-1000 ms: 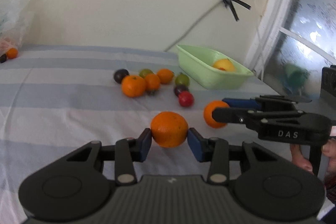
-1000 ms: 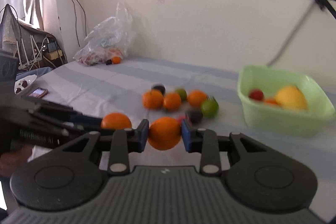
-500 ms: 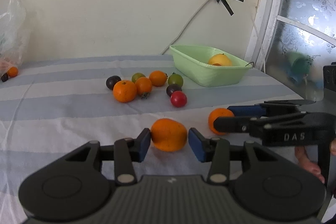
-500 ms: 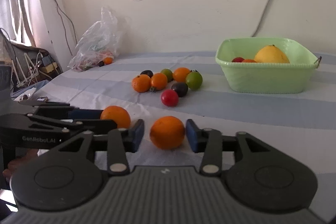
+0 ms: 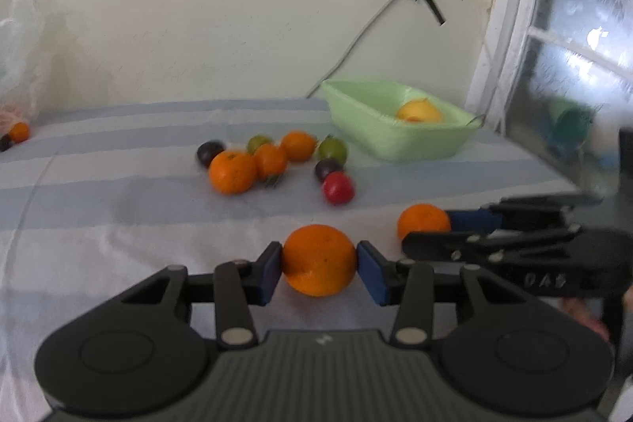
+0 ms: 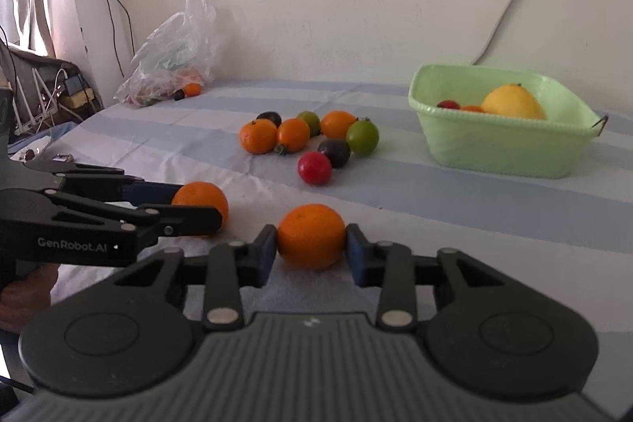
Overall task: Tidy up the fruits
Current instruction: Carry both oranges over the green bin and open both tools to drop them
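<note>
My left gripper [image 5: 319, 265] is shut on an orange [image 5: 319, 259] just above the striped cloth. My right gripper [image 6: 311, 246] is shut on another orange [image 6: 311, 235]. Each gripper shows side-on in the other's view: the right one [image 5: 435, 228] holding its orange [image 5: 422, 220], the left one [image 6: 190, 202] holding its orange [image 6: 201, 198]. A green basket [image 6: 498, 145] at the far right holds a yellow fruit [image 6: 512, 101] and small red and orange fruits. It also shows in the left wrist view [image 5: 395, 141].
A cluster of oranges [image 6: 259, 136], green [image 6: 362, 137], dark [image 6: 334, 153] and red [image 6: 314, 168] fruits lies mid-cloth. A plastic bag [image 6: 174, 57] with fruit sits at the far left by the wall. A window frame [image 5: 498, 26] stands at the right.
Both grippers' jaws have closed from a slightly open stance onto their oranges. Both views have tilted up a little.
</note>
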### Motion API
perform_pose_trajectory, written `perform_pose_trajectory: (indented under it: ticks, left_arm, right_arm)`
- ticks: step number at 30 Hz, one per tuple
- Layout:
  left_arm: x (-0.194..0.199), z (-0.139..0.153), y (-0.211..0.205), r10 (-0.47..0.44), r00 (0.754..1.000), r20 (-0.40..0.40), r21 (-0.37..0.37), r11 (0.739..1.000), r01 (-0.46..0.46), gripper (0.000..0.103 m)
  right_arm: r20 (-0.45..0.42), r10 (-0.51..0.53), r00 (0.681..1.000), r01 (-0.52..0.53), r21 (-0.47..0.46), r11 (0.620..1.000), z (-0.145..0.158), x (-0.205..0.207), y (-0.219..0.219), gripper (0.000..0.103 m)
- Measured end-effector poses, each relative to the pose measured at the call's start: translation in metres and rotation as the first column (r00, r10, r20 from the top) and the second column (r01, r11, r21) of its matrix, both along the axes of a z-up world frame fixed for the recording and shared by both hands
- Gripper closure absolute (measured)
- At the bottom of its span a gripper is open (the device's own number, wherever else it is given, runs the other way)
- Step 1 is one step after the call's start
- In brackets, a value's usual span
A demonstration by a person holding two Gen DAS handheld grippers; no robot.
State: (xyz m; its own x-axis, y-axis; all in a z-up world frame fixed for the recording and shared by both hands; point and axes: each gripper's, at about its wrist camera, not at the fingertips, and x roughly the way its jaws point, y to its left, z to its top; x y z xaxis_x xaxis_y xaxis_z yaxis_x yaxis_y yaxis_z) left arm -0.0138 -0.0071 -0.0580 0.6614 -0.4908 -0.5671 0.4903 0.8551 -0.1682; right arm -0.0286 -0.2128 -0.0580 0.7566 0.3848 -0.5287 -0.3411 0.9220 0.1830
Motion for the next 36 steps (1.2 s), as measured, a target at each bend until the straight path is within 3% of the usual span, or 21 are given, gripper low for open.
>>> perform_pose_trajectory:
  ticks: [4, 8, 13, 19, 24, 27, 29, 32, 36]
  left_arm:
    - [0.027, 0.035, -0.022, -0.048, 0.998, 0.040, -0.061, 0.997, 0.050, 0.061]
    - [0.071, 0.060, -0.061, -0.080, 0.994, 0.069, -0.089, 0.992, 0.086, 0.061]
    - [0.146, 0.058, -0.111, -0.102, 0.992, -0.080, -0.142, 0.986, 0.090, 0.061]
    - [0.198, 0.033, -0.142, -0.080, 0.979, -0.187, -0.137, 0.989, 0.055, 0.061]
    - [0.211, 0.019, -0.162, -0.083, 0.976, -0.202, -0.084, 0.994, 0.068, 0.060]
    - [0.214, 0.019, -0.170, -0.089, 0.977, -0.193, -0.075, 0.994, 0.076, 0.059]
    - [0.209, 0.026, -0.167, -0.098, 0.978, -0.186, -0.091, 0.992, 0.082, 0.057]
    - [0.189, 0.047, -0.142, -0.107, 0.986, -0.129, -0.136, 0.987, 0.089, 0.057]
    - [0.153, 0.076, -0.071, -0.065, 0.997, -0.051, -0.221, 0.974, 0.052, 0.057]
  right_arm:
    - [0.097, -0.088, 0.991, 0.089, -0.004, 0.996, 0.017, 0.007, -0.020, 0.063]
    - [0.205, -0.194, 0.959, 0.202, -0.016, 0.979, 0.038, 0.026, -0.050, 0.063]
    - [0.206, -0.333, 0.920, 0.340, 0.004, 0.940, 0.043, 0.067, -0.094, 0.063]
    - [0.153, -0.390, 0.908, 0.393, 0.011, 0.920, 0.026, 0.102, -0.123, 0.063]
    - [0.143, -0.381, 0.913, 0.384, 0.012, 0.923, 0.020, 0.110, -0.121, 0.061]
    - [0.179, -0.387, 0.905, 0.392, 0.006, 0.920, 0.022, 0.107, -0.118, 0.045]
    - [0.201, -0.391, 0.898, 0.395, 0.021, 0.918, 0.023, 0.103, -0.120, 0.044]
    - [0.232, -0.396, 0.888, 0.397, 0.046, 0.917, 0.027, 0.093, -0.122, 0.044]
    - [0.287, -0.377, 0.881, 0.369, 0.084, 0.926, 0.037, 0.072, -0.119, 0.044]
